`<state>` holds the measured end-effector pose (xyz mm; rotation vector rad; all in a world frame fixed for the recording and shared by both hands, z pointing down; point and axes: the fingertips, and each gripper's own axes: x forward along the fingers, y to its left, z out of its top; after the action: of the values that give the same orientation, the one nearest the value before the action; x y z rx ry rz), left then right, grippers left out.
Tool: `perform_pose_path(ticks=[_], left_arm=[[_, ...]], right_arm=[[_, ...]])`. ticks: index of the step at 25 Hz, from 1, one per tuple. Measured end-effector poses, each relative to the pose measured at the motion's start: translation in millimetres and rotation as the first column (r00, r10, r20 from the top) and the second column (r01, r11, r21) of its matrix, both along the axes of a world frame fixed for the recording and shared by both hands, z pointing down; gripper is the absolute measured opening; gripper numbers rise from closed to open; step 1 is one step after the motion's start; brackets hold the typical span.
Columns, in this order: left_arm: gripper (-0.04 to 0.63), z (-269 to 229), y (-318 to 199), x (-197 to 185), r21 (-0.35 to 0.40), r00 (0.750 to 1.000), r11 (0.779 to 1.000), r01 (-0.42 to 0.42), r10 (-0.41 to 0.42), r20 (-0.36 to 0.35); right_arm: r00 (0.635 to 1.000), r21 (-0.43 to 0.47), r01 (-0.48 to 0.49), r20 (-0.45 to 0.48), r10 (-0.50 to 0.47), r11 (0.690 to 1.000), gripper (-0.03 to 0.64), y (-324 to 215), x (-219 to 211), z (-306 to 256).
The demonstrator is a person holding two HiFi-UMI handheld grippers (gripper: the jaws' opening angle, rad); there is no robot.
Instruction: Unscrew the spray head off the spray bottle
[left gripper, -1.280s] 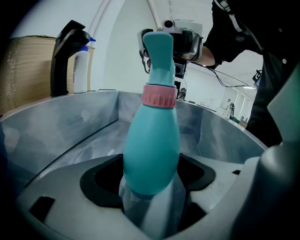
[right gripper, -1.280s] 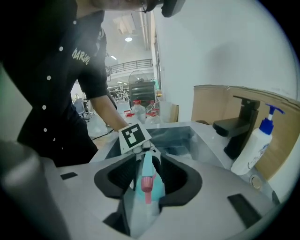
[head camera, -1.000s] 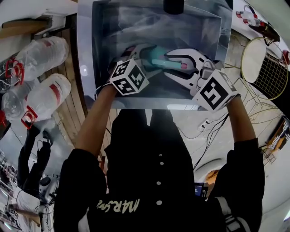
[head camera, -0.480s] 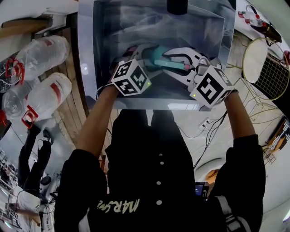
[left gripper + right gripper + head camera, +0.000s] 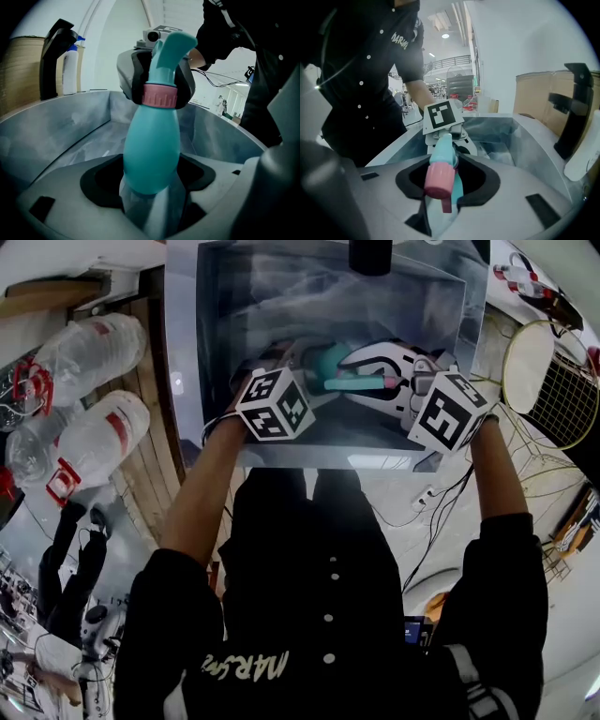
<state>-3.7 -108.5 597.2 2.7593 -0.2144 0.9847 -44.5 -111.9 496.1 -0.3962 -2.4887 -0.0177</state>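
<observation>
A teal spray bottle (image 5: 325, 362) lies level between my two grippers over a grey tub (image 5: 184, 381). My left gripper (image 5: 298, 360) is shut on the bottle's round body (image 5: 151, 150), which fills its jaws. The pink collar (image 5: 160, 95) and teal spray head (image 5: 172, 43) point at my right gripper (image 5: 364, 369). Its dark pads clamp the collar from both sides. In the right gripper view the pink nozzle end (image 5: 439, 179) sits between the jaws of the right gripper (image 5: 440, 199), and the left gripper's marker cube (image 5: 443, 115) shows behind it.
The tub's steep walls (image 5: 534, 140) surround both grippers. A black-and-white spray bottle (image 5: 70, 65) stands past the far rim. Large water jugs (image 5: 84, 437) lie to the left on wooden boards. A round wire rack (image 5: 548, 381) is at the right.
My right gripper has turned on the spray head and drifted slightly farther into the tub, its marker cube now showing another angle. The left gripper and bottle body have hardly moved.
</observation>
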Motion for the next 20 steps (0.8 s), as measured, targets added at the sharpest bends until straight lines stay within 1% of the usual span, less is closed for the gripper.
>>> perform_pose_path(ticks=[3,7,10,12,14,16,17,18,20], left_arm=[[0.370,-0.3,-2.0,0.2,-0.006,1.000,1.000,0.008,-0.008,-0.004],[0.370,-0.3,-2.8,-0.1,-0.007,1.000,1.000,0.015,-0.015,-0.006],[0.370,-0.1,-2.8,0.8,-0.008,1.000,1.000,0.022,-0.022,-0.002],[0.370,-0.4,-2.8,0.7,-0.008,1.000,1.000,0.027,-0.027,-0.001],[0.370,-0.4,-3.0,0.8,-0.009,0.999,0.999,0.033,-0.033,-0.002],[0.371,-0.1,-3.6,1.4,-0.009,0.999,0.999,0.039,-0.039,-0.003],[0.370,0.0,-4.2,1.7,-0.008,0.999,0.999,0.042,-0.042,-0.003],[0.370,0.0,-4.8,2.1,-0.008,0.999,0.999,0.046,-0.046,-0.003],[0.371,0.1,-5.3,2.9,-0.008,0.999,0.999,0.052,-0.052,-0.004]], right_arm=[[0.998,-0.031,-0.057,-0.016,0.056,0.998,0.161,-5.9,0.8,0.5],[0.984,-0.050,-0.168,-0.068,0.164,0.985,0.230,-15.3,16.8,-4.7],[0.951,-0.018,-0.282,-0.136,0.277,0.959,0.276,-18.0,44.2,-11.4],[0.914,0.013,-0.376,-0.157,0.373,0.926,0.285,-15.6,60.2,-16.9],[0.867,0.027,-0.478,-0.148,0.476,0.878,0.287,-10.0,67.8,-24.1],[0.806,0.024,-0.581,-0.121,0.580,0.813,0.285,-3.5,66.1,-30.3],[0.764,0.009,-0.639,-0.107,0.636,0.769,0.285,-1.0,63.0,-31.9],[0.713,-0.018,-0.699,-0.095,0.695,0.715,0.285,0.9,59.3,-32.3],[0.599,-0.077,-0.801,-0.086,0.796,0.594,0.284,3.4,51.4,-29.9]])
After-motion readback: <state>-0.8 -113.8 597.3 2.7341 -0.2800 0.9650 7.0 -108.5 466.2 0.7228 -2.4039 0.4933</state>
